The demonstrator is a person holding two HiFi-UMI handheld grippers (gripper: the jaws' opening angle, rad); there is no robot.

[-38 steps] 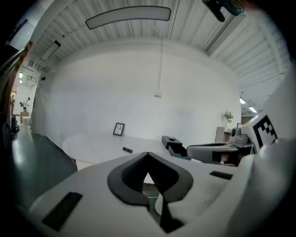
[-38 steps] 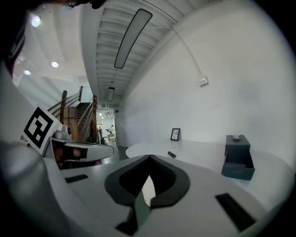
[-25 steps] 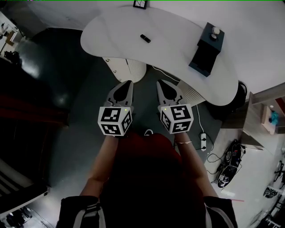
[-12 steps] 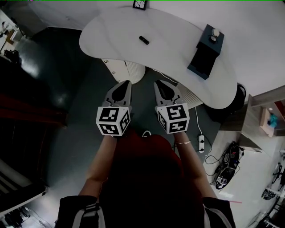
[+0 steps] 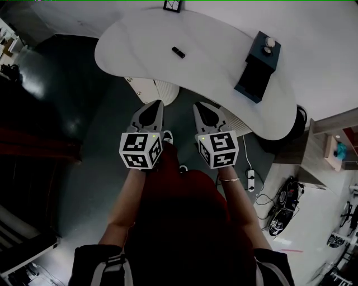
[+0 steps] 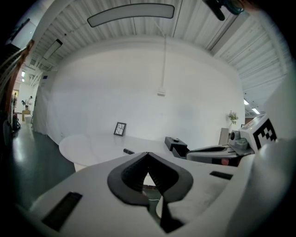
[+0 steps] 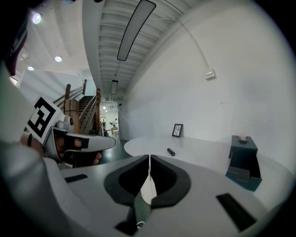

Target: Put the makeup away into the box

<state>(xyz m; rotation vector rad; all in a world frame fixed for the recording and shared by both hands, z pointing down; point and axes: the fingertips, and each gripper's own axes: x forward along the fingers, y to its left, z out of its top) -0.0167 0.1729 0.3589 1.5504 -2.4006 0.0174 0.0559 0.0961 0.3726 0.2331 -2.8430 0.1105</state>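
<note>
While both grippers are held in the air short of the tabletop [image 5: 212,50], the makeup [image 5: 178,52] lies alone on that surface: a short, dark stick, cylinder-shaped and lying on its side. The tabletop is smooth, matte white and kidney-shaped, with rounded ends. The box [image 5: 256,70] stands well apart from the makeup, toward the tabletop's right end. It is a blocky, dark teal thing with flat matte walls, and in the right gripper view it shows a lower step at its front. A small pale round object [image 5: 270,42] sits on its top. A black-edged picture frame [image 5: 172,5] stands at the far edge. The floor [image 5: 84,111] below is dark and slightly glossy.

The left gripper [image 5: 159,104] and the right gripper [image 5: 197,105] have smooth, pale grey shells that taper toward the tip. Each carries a white cube [image 5: 141,151] with black square markers just ahead of the wrist. Both bare forearms reach forward side by side, the grippers near each other but apart, pointing toward the tabletop and tilted a little downward. A thin bracelet [image 5: 232,179] circles the right wrist.

The left gripper's black ribbed pads [image 6: 131,174] meet at the tips, clenched on nothing. The right gripper is likewise closed tight, its pads pressed together along a thin seam with nothing between them.
</note>
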